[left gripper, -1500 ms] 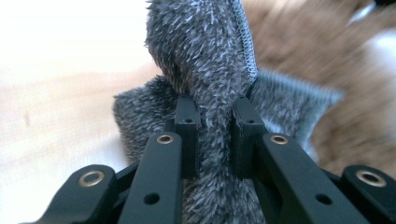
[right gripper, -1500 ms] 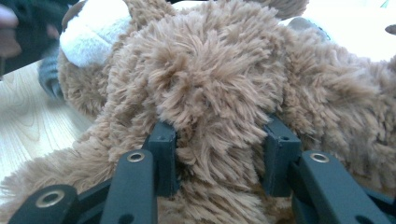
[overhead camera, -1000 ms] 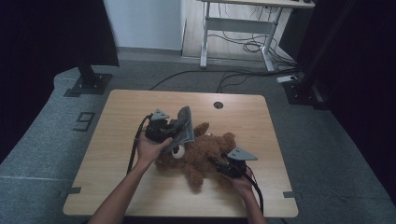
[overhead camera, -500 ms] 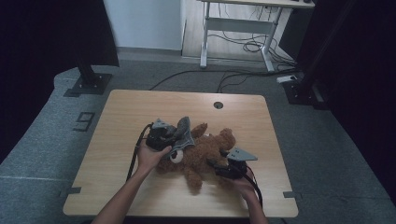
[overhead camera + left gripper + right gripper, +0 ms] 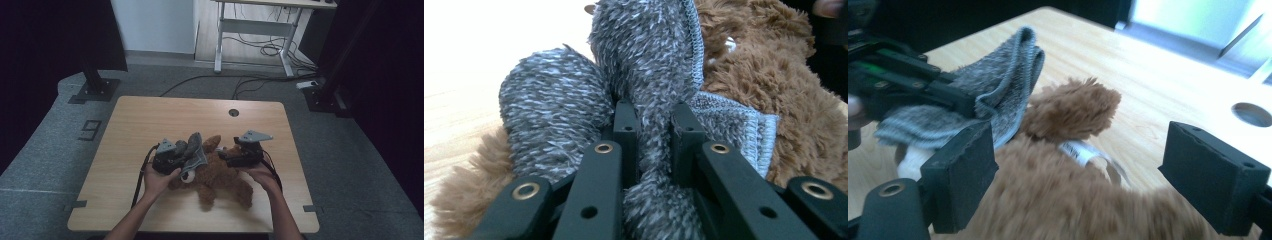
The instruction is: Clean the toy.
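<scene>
High view: your left gripper (image 5: 186, 159) sits left of centre on the tabletop, nearer the front edge, its jaws clamped narrow on a fold of the grey knitted cloth (image 5: 194, 150); the left gripper view shows that fabric (image 5: 649, 90) pinched between the pads. The cloth lies on the brown plush toy (image 5: 215, 180), which rests mid-table toward the front edge. Your right gripper (image 5: 226, 156) hovers over the toy, jaws just opened wide, holding nothing.

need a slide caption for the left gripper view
Left claw clamped on a grey sock draped over a brown teddy bear on the wooden table.
</scene>
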Available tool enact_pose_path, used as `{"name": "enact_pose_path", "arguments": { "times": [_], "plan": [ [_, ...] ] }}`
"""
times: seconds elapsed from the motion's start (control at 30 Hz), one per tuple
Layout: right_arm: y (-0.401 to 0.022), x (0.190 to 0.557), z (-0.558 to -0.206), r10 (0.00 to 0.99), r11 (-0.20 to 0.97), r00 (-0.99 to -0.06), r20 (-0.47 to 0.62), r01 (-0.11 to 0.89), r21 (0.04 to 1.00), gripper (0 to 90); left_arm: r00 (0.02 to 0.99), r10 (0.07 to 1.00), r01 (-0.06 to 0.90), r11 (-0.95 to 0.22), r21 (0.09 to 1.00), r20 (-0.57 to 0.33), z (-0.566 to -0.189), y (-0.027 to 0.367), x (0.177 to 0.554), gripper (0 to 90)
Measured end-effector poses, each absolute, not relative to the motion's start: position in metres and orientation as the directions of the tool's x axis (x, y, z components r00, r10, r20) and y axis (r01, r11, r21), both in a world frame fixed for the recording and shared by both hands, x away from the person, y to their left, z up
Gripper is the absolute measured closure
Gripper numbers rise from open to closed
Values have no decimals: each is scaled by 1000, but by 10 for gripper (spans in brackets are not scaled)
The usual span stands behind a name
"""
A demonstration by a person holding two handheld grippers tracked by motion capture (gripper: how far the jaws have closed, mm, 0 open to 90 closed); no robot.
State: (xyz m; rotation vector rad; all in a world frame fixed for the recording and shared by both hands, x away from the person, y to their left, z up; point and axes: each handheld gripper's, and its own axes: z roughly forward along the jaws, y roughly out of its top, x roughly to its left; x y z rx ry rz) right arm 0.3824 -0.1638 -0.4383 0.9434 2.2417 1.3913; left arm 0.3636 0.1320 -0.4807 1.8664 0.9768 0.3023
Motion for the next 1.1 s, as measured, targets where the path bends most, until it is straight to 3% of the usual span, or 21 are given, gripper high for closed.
{"name": "enact_pose_path", "arguments": {
  "times": [0.27, 0.43, 0.5, 0.7, 0.83, 1.1],
  "plan": [
    [-147, 391, -471, 592, 464, -793, 143, 480, 745, 42, 657, 725, 478, -188, 858, -207, -484, 136, 352, 780],
    [-152, 377, -486, 568, 476, -809, 150, 472, 742, 38, 668, 718, 465, -199, 863, -195, -483, 134, 346, 780],
    [-149, 371, -491, 574, 517, -813, 97, 452, 727, 123, 670, 717, 464, -200, 863, -194, -483, 134, 345, 780],
    [-155, 363, -495, 574, 482, -816, 69, 405, 777, 429, 668, 717, 465, -194, 864, -199, -482, 134, 346, 779],
    [-155, 358, -495, 581, 472, -813, 28, 365, 802, 495, 666, 718, 465, -189, 865, -201, -480, 134, 346, 778],
    [-153, 354, -490, 588, 477, -808, -29, 318, 819, 544, 663, 720, 462, -177, 869, -206, -474, 135, 350, 779]
  ]
}}
